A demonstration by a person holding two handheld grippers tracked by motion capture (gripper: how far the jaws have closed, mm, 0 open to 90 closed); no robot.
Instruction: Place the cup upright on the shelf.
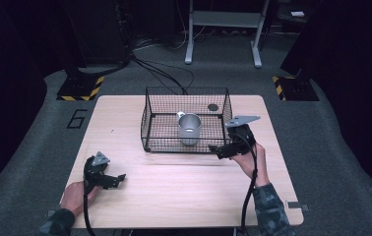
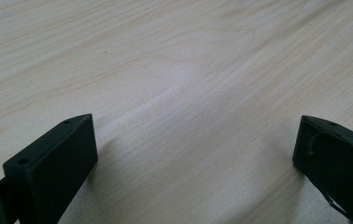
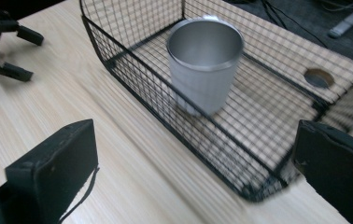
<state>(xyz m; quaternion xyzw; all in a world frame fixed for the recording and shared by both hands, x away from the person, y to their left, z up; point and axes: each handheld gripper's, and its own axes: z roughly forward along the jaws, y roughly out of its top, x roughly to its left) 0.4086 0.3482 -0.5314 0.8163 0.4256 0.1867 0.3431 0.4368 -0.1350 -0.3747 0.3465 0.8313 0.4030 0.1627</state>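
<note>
Pale wood worktop (image 1: 174, 191) carried everything. At far left the left hand-held gripper (image 1: 115, 180) sat low near the front edge, jaws spread wide, holding nothing; its own view showed bare wood grain (image 2: 184, 93) between the two black jaws. It was well apart from the rest. Moving right, a black wire basket (image 1: 147, 120) stood at the middle-back of the worktop, and a metal cup (image 1: 189, 129) stood upright inside it, right of centre, handle turned to the back. A dark round hole (image 1: 213, 106) showed in the worktop behind the cup. Further right, the right hand-held gripper (image 1: 215, 150) hovered just beside the basket's front right corner, jaws wide apart and empty, pointed toward the basket; in the right gripper view the cup (image 3: 205, 65) sat beyond the mesh wall (image 3: 165, 93). Judged step: approach to the cup, no grasp yet. Next move likely called for lifting the right hand-held gripper over the basket rim, coming down on the cup's rim or wall and closing without snagging the wire.
</note>
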